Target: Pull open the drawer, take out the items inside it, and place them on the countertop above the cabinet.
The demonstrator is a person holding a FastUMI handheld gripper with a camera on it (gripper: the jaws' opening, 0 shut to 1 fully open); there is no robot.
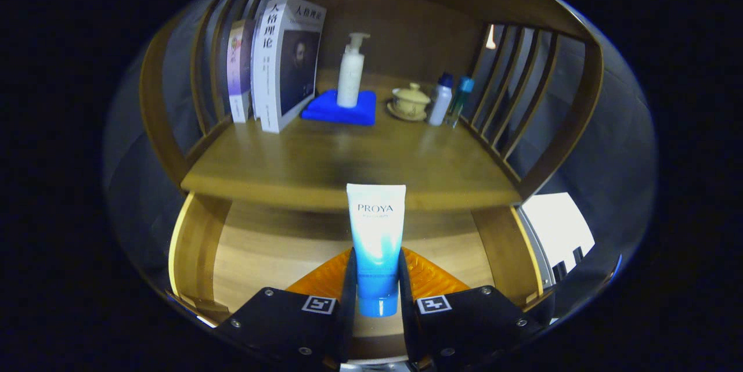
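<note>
Drawer (255, 256) open; hand-held gripper (377, 285) clamps the cream tube (376, 244), lifted, not yet on the tabletop (348, 169).

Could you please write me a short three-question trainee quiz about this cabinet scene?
1. True or false: the gripper has its jaws pressed on the white-and-blue plastic tube.
2. What does the white pump bottle stand on? A) folded blue cloth B) upright white book C) bare wooden countertop
3. Fill in: the open wooden drawer lies ____ the countertop.

Key: 1 true; 2 A; 3 below.
</note>
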